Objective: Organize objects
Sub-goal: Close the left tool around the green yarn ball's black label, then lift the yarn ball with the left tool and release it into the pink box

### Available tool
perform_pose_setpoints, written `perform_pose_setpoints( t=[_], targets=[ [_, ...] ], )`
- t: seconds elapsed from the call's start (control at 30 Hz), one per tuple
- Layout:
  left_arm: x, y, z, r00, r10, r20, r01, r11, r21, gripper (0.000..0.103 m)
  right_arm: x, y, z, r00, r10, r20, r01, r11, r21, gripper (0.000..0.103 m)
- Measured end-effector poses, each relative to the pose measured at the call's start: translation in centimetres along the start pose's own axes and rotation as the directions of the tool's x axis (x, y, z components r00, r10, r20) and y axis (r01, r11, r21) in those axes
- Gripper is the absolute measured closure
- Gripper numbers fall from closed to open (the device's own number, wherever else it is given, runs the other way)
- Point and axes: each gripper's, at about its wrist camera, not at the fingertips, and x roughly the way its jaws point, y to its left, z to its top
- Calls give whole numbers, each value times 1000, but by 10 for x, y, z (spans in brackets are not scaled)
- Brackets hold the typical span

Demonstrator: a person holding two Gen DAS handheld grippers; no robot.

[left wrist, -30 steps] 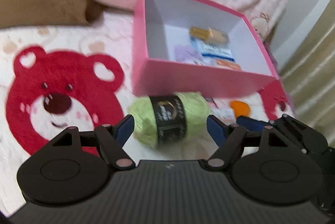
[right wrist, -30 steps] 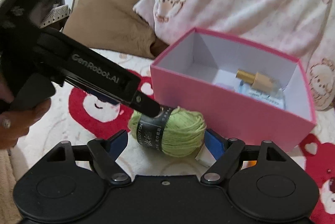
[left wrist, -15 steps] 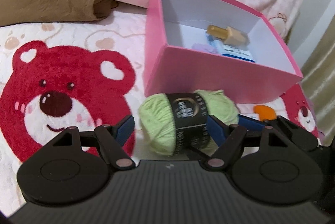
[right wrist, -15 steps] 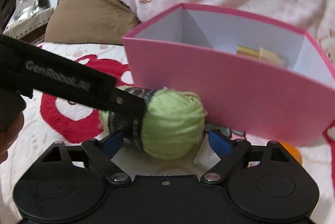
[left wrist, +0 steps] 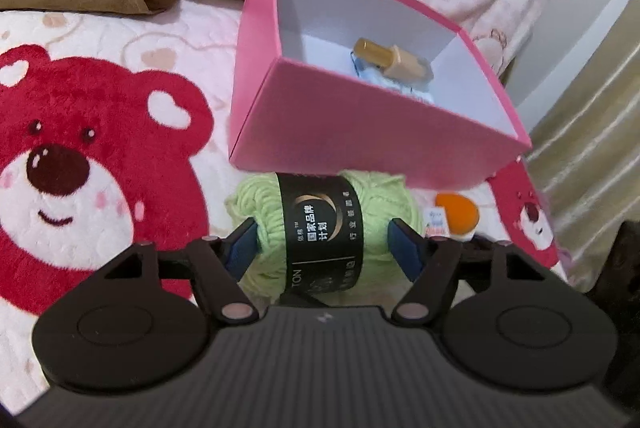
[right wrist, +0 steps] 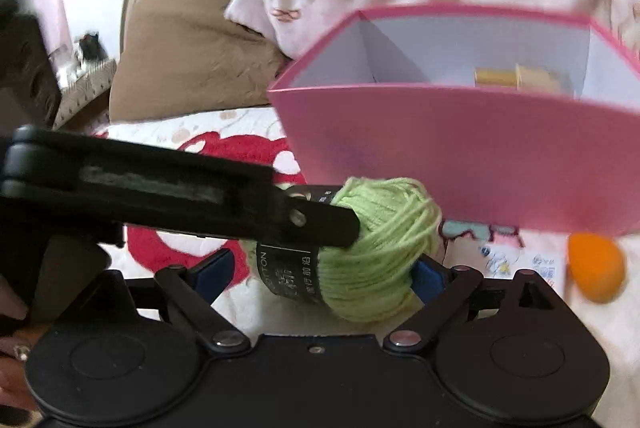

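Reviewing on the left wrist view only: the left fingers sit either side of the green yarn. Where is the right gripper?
Observer: The right gripper straddles the same yarn. Its fingers have just been opening and stand open, with the yarn between them.
Operator: Is the left one really gripping?
Observer: From the right wrist view, one finger of the left gripper presses into the wool beside the label. Its fingers have just been closing on the yarn.
Operator: Anything behind that gripper?
Observer: A hand shows at the lower left edge.
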Motion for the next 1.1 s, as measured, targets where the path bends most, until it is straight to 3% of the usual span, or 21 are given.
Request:
perform_pose_setpoints(
  t=[0.17, 0.33, 0.5, 0.7, 0.9, 1.1],
  targets=[
    [0, -2, -5, 999, 44, -10, -44, 999, 5, 38, 7, 2, -4, 998, -59, -35, 59, 998, -7, 10],
    [2, 0, 2, 995, 95, 14, -95, 995, 7, 39, 22, 4, -9, 988, -156, -23, 152, 982, -109, 6],
    [12, 8, 3, 998, 63, -12, -63, 997, -38, 39, 32, 18, -18, 978, -210, -10, 204, 958, -203, 8],
    [8, -2, 9, 999, -13, -32, 11, 999, -51, 38, 25, 20, -18, 972, -234, -16, 228, 960, -160, 9],
    [5, -4, -1, 996, -40, -81, 36, 998, -51, 42, 10, 18, -16, 971, -239, -11, 236, 963, -128, 9],
    [-15, -17, -5, 991, -110, -75, 109, 994, -24, 46, -20, 19, -19, 962, -267, 49, 271, 951, -147, 14]
  ],
)
